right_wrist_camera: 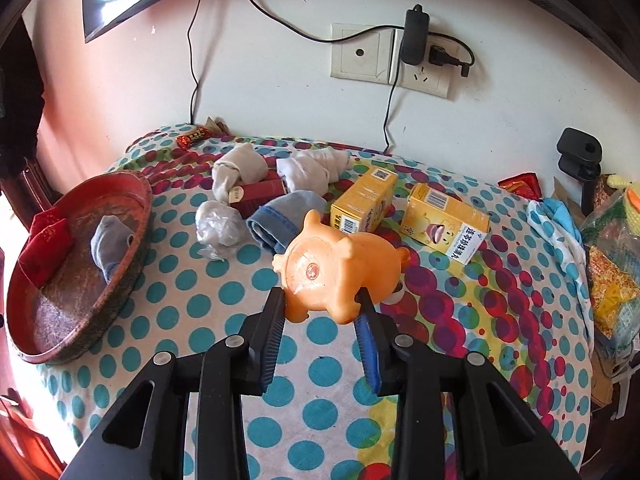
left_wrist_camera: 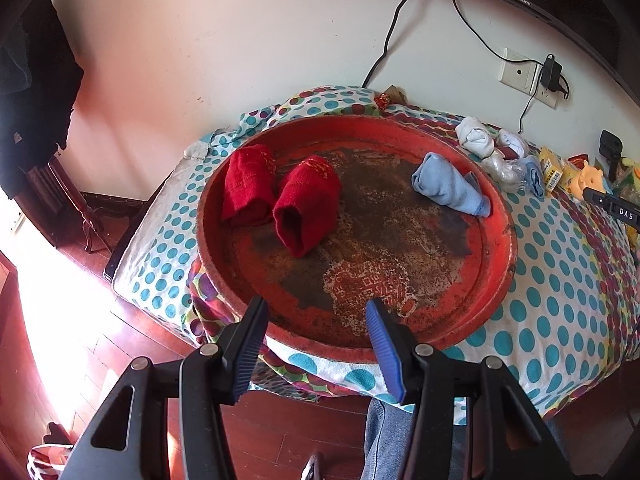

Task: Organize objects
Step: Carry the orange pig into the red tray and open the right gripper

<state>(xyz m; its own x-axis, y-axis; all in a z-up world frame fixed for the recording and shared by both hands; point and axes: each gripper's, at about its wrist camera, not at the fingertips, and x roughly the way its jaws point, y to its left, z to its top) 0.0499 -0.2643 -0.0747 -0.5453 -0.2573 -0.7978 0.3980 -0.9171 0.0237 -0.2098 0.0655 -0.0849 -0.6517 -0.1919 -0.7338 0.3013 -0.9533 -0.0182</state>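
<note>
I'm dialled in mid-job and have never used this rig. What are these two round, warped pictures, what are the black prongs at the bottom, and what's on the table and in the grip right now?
Each picture comes from a fisheye camera mounted on a hand-held clamp; a person carries one clamp in each hand. The black prongs with blue pads are the clamp's two fingers.

The left wrist picture looks down along the left gripper, which is open and empty above the near rim of the red tray. In the tray lie two red socks and a blue sock.

The right wrist picture shows the right gripper shut on an orange toy pig, with the dotted cloth below it. Behind the pig lie two yellow boxes, rolled pale socks, a denim-blue roll and a plastic-wrapped bundle. The tray sits at that picture's left.
</note>
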